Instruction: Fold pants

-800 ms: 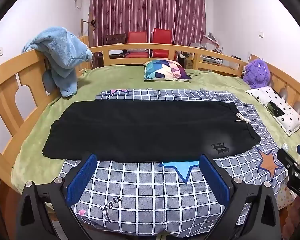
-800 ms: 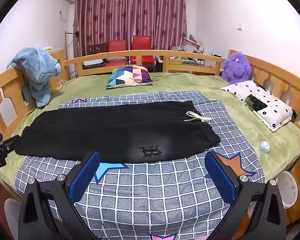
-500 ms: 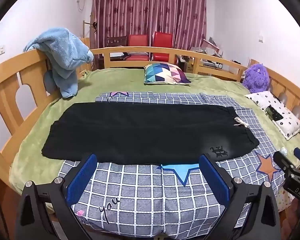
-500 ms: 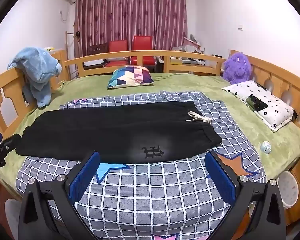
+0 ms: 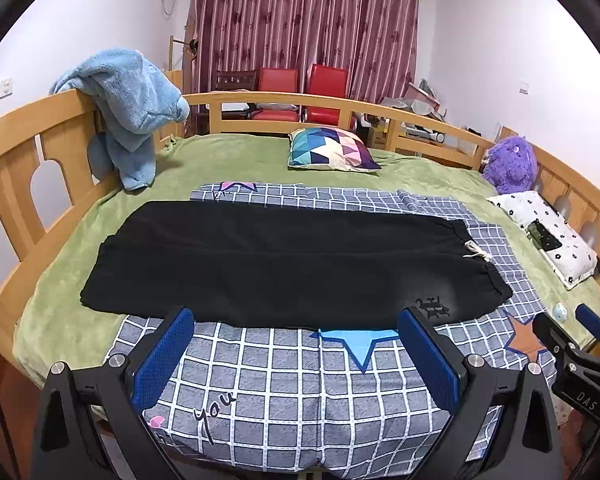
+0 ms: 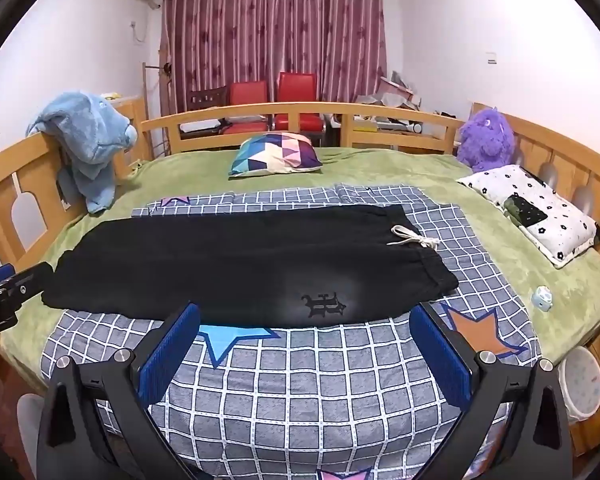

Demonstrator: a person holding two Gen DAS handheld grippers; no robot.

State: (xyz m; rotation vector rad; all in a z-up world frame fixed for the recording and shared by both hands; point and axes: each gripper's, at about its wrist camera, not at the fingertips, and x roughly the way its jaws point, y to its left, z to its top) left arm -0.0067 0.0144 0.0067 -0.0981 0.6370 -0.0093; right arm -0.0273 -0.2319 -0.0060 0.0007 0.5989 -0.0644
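Note:
Black pants (image 5: 284,264) (image 6: 236,264) lie flat across a grey checked sheet (image 5: 300,392) (image 6: 308,392) on the bed, legs folded one on the other, hems at the left, waistband with a white drawstring (image 6: 412,238) at the right. My left gripper (image 5: 296,352) hovers open over the sheet, short of the pants' near edge, nothing between its blue pads. My right gripper (image 6: 306,354) is likewise open and empty, near the waist end by the printed logo (image 6: 324,304). Each gripper shows at the edge of the other's view.
A green blanket (image 5: 228,160) covers the bed inside a wooden rail (image 5: 20,128). A blue plush blanket (image 5: 128,104) hangs on the left rail. A patterned cushion (image 5: 332,150), a purple plush toy (image 6: 486,140), a white flowered pillow (image 6: 540,212) and a small pale toy (image 6: 542,298) lie around.
Both views have tilted slightly, so the bed sits a little lower in frame. The pants have not moved and both grippers stay open.

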